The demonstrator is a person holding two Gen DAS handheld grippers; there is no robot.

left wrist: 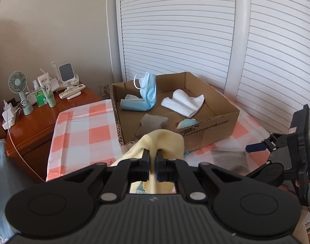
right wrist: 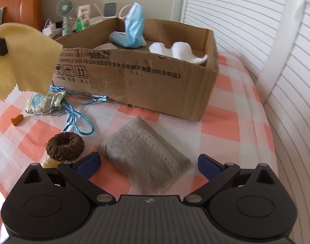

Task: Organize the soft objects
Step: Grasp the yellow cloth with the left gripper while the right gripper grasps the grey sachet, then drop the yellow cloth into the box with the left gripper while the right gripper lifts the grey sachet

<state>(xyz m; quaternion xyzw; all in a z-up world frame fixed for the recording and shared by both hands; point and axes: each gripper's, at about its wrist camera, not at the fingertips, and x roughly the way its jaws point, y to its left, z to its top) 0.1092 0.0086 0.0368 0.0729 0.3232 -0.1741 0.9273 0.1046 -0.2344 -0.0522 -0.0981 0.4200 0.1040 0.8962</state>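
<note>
Left wrist camera looks down along its fingers toward the cardboard box [left wrist: 205, 126] just ahead. Right wrist camera faces the same box [right wrist: 155, 85] from nearer the tablecloth [right wrist: 226, 130].

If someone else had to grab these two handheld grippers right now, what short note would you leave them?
Left gripper: shut on the yellow cloth, lifted in front of the cardboard box.
Right gripper: open, holding nothing, its fingers either side of the grey fabric pouch on the checked cover.
Done: blue face mask and white tissue are in the box.
Left: drop the cloth in, then box the grey pouch, the brown scrunchie and the floral drawstring bag.
</note>
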